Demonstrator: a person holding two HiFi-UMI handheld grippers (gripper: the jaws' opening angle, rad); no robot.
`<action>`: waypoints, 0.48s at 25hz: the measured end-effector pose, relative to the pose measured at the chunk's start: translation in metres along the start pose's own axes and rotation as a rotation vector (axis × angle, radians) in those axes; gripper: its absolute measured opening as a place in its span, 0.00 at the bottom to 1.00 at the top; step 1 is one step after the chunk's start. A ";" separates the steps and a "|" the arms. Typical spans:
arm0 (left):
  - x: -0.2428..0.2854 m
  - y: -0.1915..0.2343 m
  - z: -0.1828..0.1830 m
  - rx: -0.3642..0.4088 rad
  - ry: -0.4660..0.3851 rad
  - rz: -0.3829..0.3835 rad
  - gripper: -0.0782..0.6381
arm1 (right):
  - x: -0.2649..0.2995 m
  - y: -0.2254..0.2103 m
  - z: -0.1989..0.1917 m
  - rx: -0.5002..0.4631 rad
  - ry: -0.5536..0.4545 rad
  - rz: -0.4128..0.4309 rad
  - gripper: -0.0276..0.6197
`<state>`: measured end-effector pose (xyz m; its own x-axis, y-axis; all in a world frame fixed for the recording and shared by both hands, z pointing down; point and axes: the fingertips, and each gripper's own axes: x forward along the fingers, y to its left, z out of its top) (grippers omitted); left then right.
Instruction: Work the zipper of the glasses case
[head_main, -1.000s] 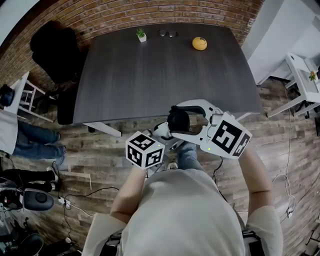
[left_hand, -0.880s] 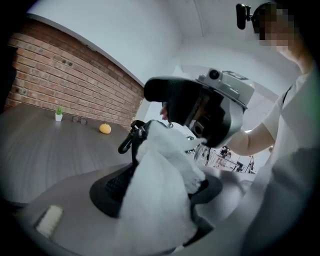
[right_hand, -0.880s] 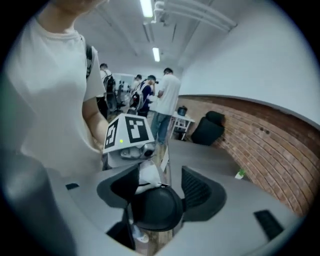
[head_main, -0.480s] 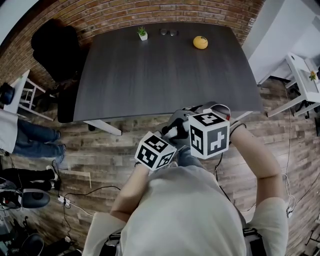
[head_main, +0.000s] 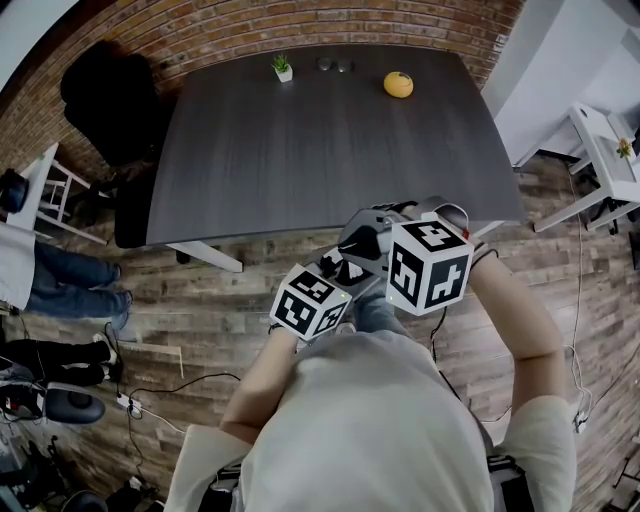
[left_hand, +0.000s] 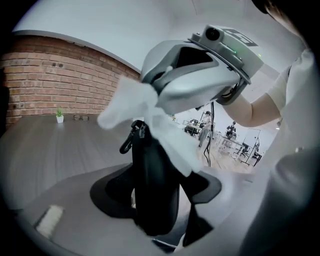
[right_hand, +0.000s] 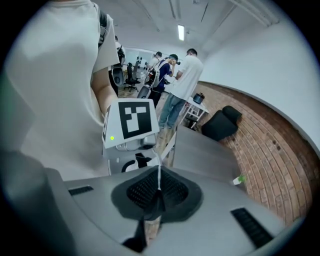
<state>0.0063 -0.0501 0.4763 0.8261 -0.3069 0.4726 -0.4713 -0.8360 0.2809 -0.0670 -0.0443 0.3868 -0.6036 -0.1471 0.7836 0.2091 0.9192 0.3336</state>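
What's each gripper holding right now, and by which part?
Left gripper clamps the black glasses case around its body. Right gripper is shut at the case's top end; whether it pinches the zipper pull cannot be told.

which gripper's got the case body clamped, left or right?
The left gripper: the black glasses case sits clamped between its wide-set jaws. The right gripper's jaws have just closed together, no case body between them.
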 end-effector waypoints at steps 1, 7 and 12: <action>0.000 0.001 0.000 0.000 -0.003 0.002 0.50 | -0.002 -0.002 -0.001 0.011 -0.006 -0.015 0.05; -0.003 0.000 0.006 -0.046 -0.062 -0.006 0.49 | -0.015 -0.016 -0.009 0.091 -0.032 -0.107 0.05; -0.005 0.000 0.013 -0.033 -0.097 0.009 0.48 | -0.027 -0.028 -0.020 0.151 -0.041 -0.164 0.05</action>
<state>0.0064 -0.0551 0.4633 0.8471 -0.3586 0.3923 -0.4875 -0.8182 0.3049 -0.0409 -0.0733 0.3672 -0.6514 -0.2872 0.7022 -0.0101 0.9288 0.3705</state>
